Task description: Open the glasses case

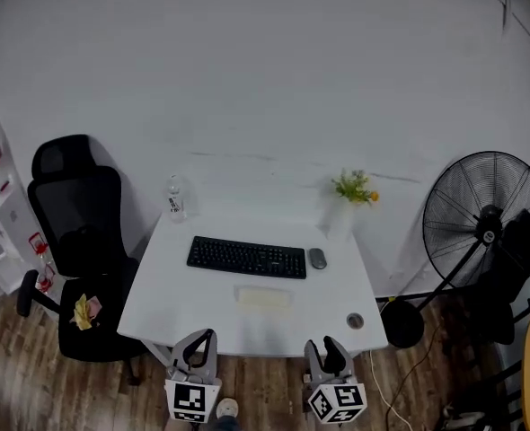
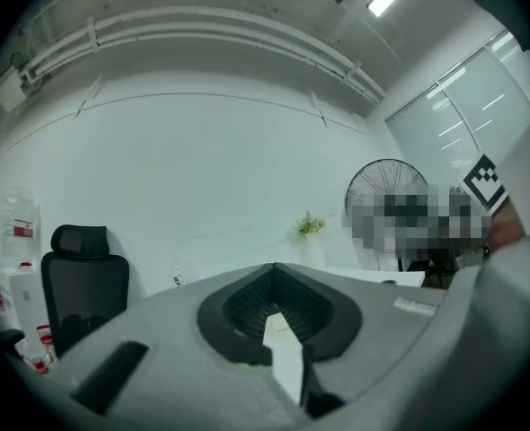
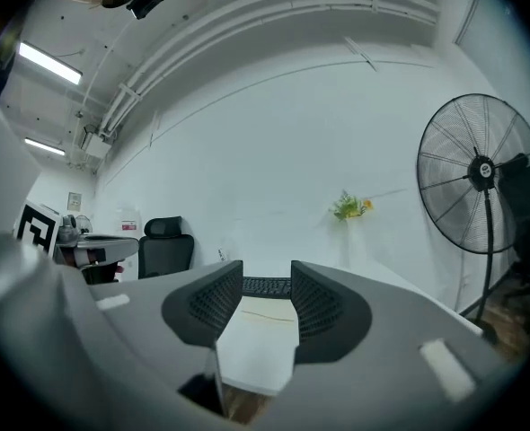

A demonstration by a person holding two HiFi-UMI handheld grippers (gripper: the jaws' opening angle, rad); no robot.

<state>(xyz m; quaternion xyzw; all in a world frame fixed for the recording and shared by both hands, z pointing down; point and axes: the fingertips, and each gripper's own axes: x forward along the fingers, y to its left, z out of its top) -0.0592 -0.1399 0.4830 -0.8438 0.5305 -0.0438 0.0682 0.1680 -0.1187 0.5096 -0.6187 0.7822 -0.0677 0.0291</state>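
Note:
The glasses case (image 1: 265, 299) is a pale, flat oblong lying closed on the white desk (image 1: 166, 303), just in front of the black keyboard (image 1: 246, 257). Both grippers hover at the desk's near edge, short of the case. My left gripper (image 1: 207, 335) is to the case's near left, its jaws meeting at the tips (image 2: 274, 272) with nothing held. My right gripper (image 1: 323, 342) is to the case's near right and stands open. In the right gripper view the case (image 3: 267, 309) shows through the gap of the right gripper (image 3: 267, 272), ahead of it.
A grey mouse (image 1: 317, 258) lies right of the keyboard, and a small round object (image 1: 355, 321) sits at the desk's near right. A bottle (image 1: 175, 197) and a plant (image 1: 355, 189) stand at the back. A black office chair (image 1: 76, 241) is left, a standing fan (image 1: 485, 223) right.

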